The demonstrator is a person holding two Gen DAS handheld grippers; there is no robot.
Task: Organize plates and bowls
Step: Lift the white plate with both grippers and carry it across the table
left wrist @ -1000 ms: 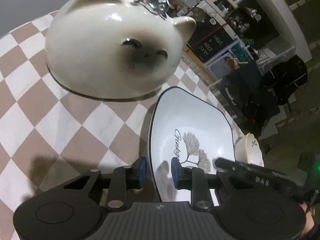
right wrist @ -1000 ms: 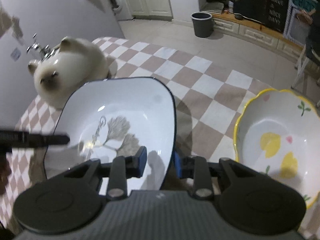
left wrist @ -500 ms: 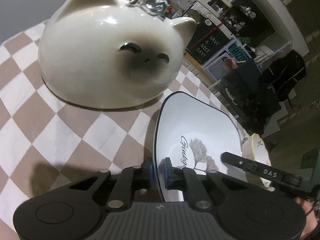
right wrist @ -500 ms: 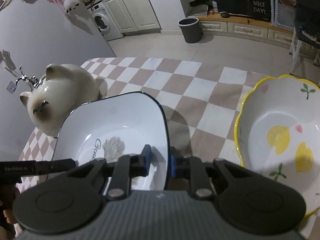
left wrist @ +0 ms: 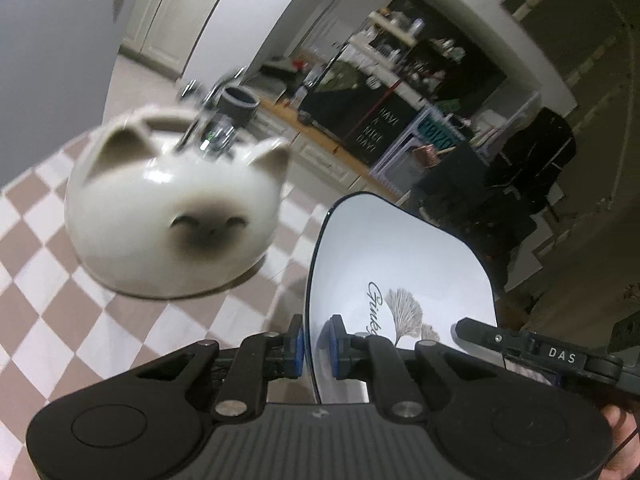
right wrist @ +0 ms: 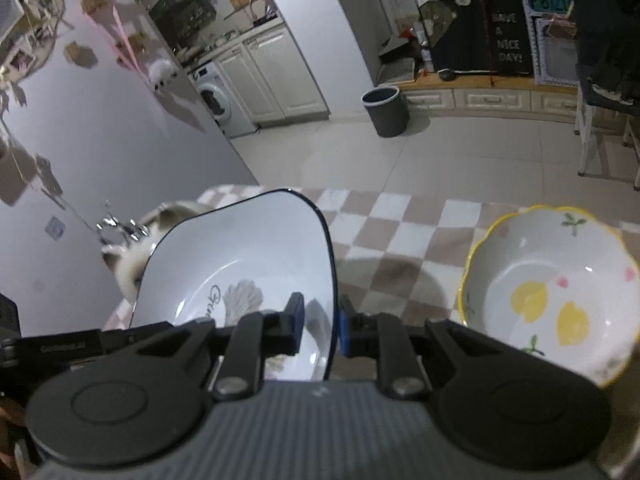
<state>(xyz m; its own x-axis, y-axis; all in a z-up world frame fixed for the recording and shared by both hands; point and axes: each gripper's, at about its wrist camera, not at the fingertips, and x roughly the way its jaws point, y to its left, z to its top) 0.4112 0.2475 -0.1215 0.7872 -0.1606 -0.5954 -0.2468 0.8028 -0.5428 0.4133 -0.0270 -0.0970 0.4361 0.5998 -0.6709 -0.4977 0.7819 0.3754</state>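
Note:
A white squarish plate with a dark rim and a ginkgo leaf print hangs above the checkered table, held from both sides. My left gripper is shut on its left rim. My right gripper is shut on the plate at its right rim. A cream cat-shaped bowl sits upside down on the table beyond the plate's left side; in the right wrist view the cat-shaped bowl is mostly hidden behind the plate. A white bowl with a yellow scalloped rim and lemon prints rests on the table to the right.
The checkered tablecloth ends just behind the plate, with tiled floor beyond. A grey wall stands close on the left. A dark bin and kitchen cabinets lie far back. A metal ornament shows above the cat-shaped bowl.
Both grippers closed on the plate's rims, then lifted it off the table. The cat-shaped bowl and the lemon bowl now look lower and farther in the views.

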